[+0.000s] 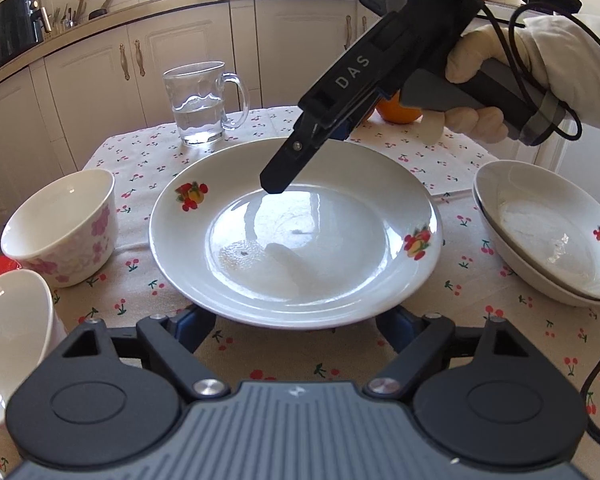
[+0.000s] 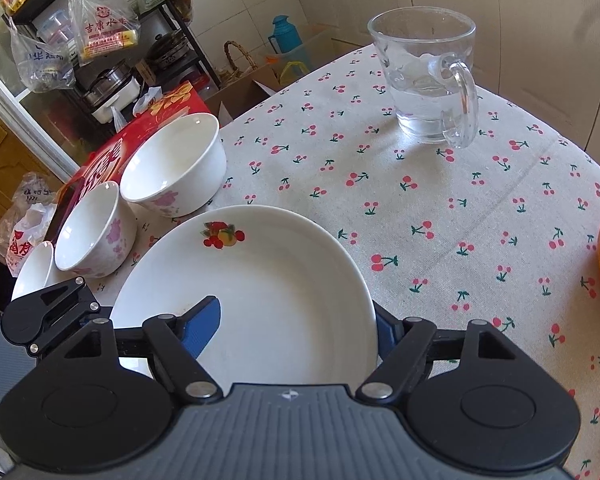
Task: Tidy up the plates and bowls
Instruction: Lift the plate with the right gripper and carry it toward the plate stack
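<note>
White fruit-print plate [image 1: 296,236] sat mid surface, straddled at near rim by left gripper [image 1: 296,330], fingers spread, nothing grasped. Right gripper [image 2: 298,322] same, rim between wide-open fingers. Pickup step probably; clench needed next, then stacking onto plate pile [image 1: 548,232].

The left gripper [image 1: 296,322] sits low with its jaws spread wide. The right gripper [image 1: 274,184] slants steeply down from a white-gloved hand [image 1: 512,80]; in its own view one blue finger [image 2: 202,328] shows on each side, jaws parted.
</note>
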A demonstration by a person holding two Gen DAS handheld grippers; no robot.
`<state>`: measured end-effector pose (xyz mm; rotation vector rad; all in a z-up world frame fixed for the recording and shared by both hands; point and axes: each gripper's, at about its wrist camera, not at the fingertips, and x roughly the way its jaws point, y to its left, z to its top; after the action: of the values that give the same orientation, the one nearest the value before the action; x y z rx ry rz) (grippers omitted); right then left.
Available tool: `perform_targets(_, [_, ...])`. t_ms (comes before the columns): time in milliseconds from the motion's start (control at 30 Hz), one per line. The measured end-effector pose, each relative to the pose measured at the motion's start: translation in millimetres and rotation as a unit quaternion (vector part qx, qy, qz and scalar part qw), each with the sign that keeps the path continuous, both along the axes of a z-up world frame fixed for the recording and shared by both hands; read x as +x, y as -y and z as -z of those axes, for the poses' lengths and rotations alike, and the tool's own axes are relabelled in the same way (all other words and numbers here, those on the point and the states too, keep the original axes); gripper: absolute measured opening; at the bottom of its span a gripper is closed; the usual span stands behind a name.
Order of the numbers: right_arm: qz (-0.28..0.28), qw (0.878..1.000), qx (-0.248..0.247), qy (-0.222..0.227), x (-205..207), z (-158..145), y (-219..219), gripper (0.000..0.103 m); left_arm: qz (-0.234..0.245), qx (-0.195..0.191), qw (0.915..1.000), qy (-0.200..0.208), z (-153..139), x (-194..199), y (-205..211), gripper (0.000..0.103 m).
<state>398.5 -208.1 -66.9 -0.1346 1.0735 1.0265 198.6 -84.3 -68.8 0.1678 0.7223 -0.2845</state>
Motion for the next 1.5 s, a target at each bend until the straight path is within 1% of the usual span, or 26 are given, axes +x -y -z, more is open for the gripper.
perform_targets(267, [0.018,1.0,0.011,0.01,-32,-21,18,0.082,0.023,-0.001,0.9997,-0.004,-20,-22,4,0.087])
perform_targets(567, [0.045,0.998,0.016,0.028,-76,-47,41,0.082,0.059,-0.003,0.9983,0.001,-41,-50,14,0.087])
perform_targets(867, [0.082,0.996,0.014,0.042,-120,-63,72,0.082,0.107,0.0,0.9942,0.0,-50,-69,30,0.087])
perform_targets(1133, [0.125,0.991,0.009,0.042,-149,-61,104,0.082,0.154,0.003,0.988,-0.011,-49,-78,49,0.087])
perform_targets(1500, [0.187,0.982,0.017,0.033,-175,-45,155,0.082,0.217,0.017,0.9755,-0.031,-38,-76,84,0.087])
